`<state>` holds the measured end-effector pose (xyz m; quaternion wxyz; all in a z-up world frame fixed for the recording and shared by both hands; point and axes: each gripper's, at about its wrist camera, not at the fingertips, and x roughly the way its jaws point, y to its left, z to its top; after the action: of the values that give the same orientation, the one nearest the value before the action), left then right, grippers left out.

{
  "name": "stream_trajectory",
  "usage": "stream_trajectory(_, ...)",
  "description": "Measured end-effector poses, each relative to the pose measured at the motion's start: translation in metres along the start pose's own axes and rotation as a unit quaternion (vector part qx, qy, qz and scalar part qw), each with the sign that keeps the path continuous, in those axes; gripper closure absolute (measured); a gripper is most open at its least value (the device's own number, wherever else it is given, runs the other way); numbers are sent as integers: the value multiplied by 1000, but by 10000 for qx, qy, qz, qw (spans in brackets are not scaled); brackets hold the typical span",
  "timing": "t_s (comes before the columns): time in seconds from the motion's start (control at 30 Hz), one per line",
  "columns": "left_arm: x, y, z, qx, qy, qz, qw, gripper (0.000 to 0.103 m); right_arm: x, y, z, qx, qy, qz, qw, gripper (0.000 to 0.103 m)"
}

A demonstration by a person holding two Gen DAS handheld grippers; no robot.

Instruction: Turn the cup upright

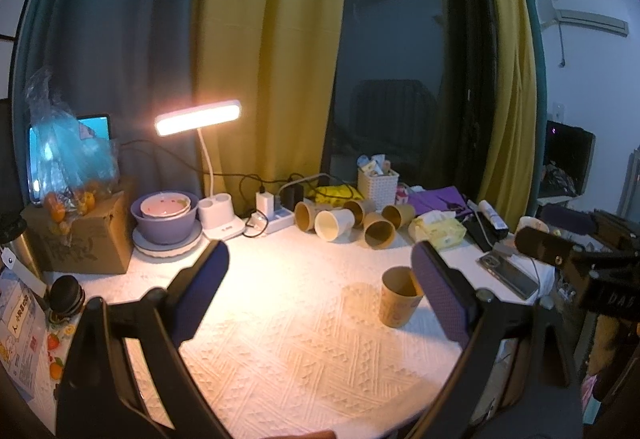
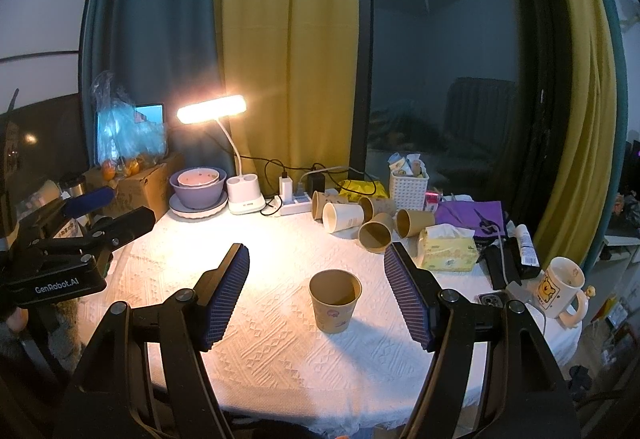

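Note:
A brown paper cup [image 2: 335,299] stands upright, mouth up, on the white tablecloth [image 2: 280,351]. It shows in the left wrist view [image 1: 399,295] too, partly behind my left gripper's right finger. My right gripper [image 2: 317,263] is open, its fingers wide on either side of the cup and not touching it. My left gripper [image 1: 320,259] is open and empty, to the left of the cup. It also appears at the left edge of the right wrist view [image 2: 108,207], and the right gripper appears at the right edge of the left wrist view [image 1: 560,251].
Several paper cups [image 2: 360,219] lie on their sides at the back. Near them are a lit desk lamp [image 2: 211,109], bowls [image 2: 198,187], a power strip [image 2: 296,203], a white basket [image 2: 409,187], a tissue pack [image 2: 447,247], a phone [image 1: 508,273] and a mug [image 2: 562,287].

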<state>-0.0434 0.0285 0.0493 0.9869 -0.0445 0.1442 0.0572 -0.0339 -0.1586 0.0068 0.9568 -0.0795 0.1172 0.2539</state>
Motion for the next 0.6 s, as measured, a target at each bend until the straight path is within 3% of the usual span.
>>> stream_trajectory(0.6,4,-1,1,36,50,-32,10000,10,1,1,-3,49,42,36,10000,30)
